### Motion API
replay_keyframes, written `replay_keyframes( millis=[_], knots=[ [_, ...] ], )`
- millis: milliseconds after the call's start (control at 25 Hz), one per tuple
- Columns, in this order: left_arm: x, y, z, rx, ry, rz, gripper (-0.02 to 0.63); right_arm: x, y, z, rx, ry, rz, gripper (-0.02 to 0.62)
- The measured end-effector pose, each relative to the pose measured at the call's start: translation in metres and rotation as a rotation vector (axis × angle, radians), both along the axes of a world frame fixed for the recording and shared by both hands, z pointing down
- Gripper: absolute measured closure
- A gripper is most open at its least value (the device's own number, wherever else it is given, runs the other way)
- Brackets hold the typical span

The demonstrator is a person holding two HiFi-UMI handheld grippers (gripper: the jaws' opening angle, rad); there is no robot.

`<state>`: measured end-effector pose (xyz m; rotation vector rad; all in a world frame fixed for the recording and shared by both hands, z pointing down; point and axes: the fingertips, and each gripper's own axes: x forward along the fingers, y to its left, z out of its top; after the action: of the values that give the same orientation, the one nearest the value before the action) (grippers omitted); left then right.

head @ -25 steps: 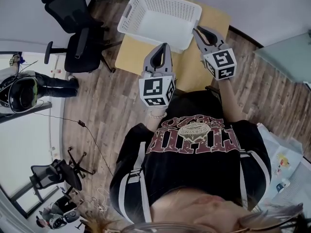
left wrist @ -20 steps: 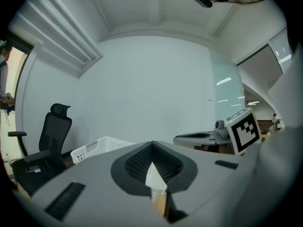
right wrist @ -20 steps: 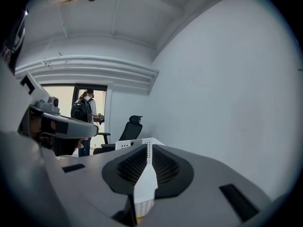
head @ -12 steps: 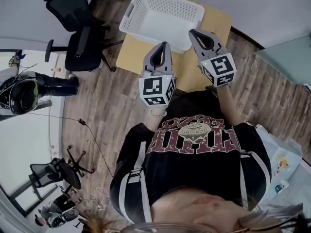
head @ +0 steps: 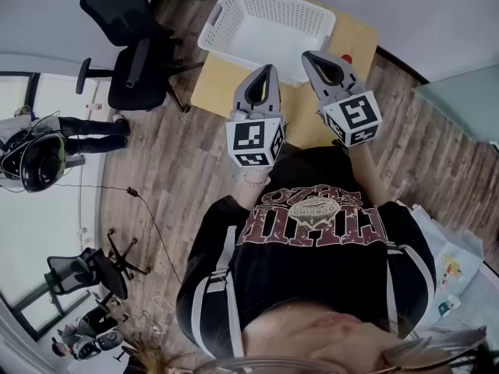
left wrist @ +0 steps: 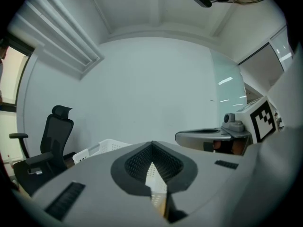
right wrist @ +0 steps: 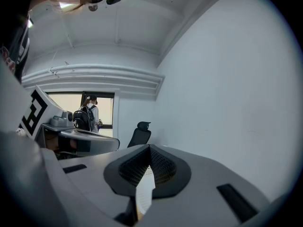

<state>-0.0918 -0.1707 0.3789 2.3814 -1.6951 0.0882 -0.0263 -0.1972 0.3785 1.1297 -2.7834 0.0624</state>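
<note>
Wooden bench (head: pixel 212 90) first, pushed against the wall with the black office chair (head: pixel 132 45) off its left end. On it sits the white basket (head: pixel 274 8), mesh-walled and with nothing showing inside. Its long side runs across in front of the person, from the chair end towards the right, a touch skewed.

Both claws are up in front of the chest, noses aimed forward at that basket. The left claw (head: pixel 266 69) has its jaws pressed together at the tip, only the hollow behind them showing daylight, and nothing is pinched in it. From above, its nose falls just short of the basket's near wall, about midway along it. In the left gripper view the left claw (left wrist: pixel 152 144) looks level at the far wall, and the basket (left wrist: pixel 102 148) lies low and to the left of the tip. I'd judge it is held above the rim rather than down at it.

The right claw (head: pixel 309 56) is likewise closed on nothing. From above, its nose overlaps the basket's near right corner, so it reads as the nearer of the two, though height is hard to call from up there. The right gripper view agrees: the right claw (right wrist: pixel 149 147) has its jaws meeting at the point.

Smallest thing going is a little red object (head: pixel 347 58) on the bench, just right of that claw.
</note>
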Motion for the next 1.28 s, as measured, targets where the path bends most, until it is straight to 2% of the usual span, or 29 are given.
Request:
replay_keyframes(
  millis=[1280],
  knots=[
    [-0.014, 0.001, -0.002, 0.001, -0.006, -0.027, 0.558, -0.023, 0.011, -0.003, -0.019, -0.033, -0.046, 0.578]
  ],
)
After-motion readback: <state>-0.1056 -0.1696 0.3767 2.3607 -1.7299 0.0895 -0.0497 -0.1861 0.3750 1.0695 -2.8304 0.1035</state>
